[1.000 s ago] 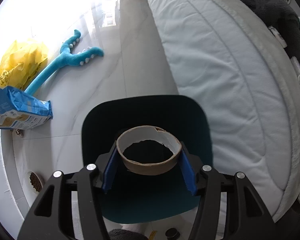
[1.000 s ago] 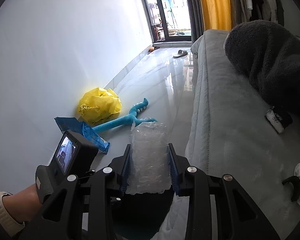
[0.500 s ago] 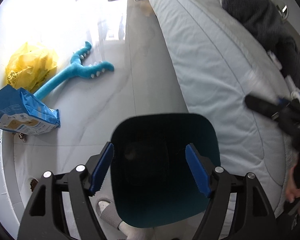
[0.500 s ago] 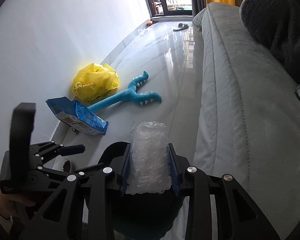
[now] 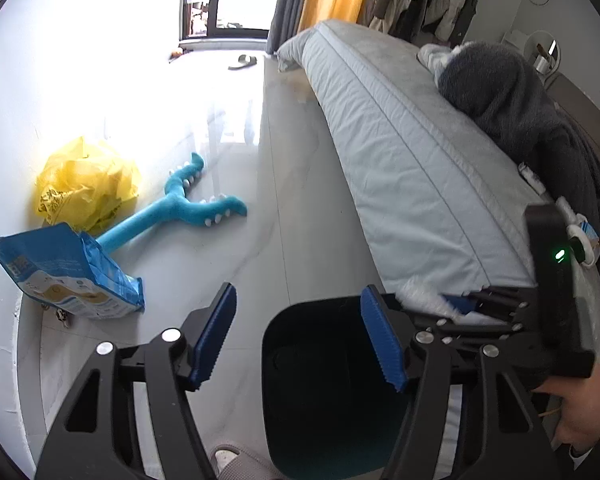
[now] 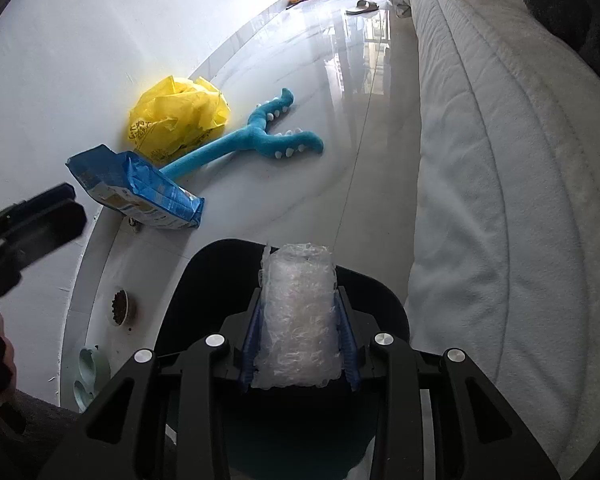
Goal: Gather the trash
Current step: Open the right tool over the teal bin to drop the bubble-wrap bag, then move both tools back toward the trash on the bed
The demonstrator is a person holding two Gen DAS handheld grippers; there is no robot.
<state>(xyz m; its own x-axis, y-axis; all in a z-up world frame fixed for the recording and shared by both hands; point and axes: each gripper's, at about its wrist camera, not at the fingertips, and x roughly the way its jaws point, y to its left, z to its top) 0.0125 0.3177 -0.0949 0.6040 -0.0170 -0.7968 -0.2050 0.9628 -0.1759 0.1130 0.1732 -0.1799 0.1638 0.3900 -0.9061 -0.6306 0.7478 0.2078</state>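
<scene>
Cardboard ring gone, left gripper (image 5: 297,336) jaws closing empty, bubble wrap (image 6: 297,316) over bin (image 6: 203,280) rim.

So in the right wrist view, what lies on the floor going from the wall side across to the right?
Blue snack bag → yellow plastic bag → blue plush toy → pale bed edge.

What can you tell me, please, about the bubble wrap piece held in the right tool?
The bubble wrap piece is a clear, crinkled wad of plastic with small air pockets, bunched into a rough upright roll. The right tool is shut on it, a blue pad pressing each side, and its top pokes out beyond the fingertips. It hangs above the open mouth of the dark bin and touches nothing else visible.
</scene>
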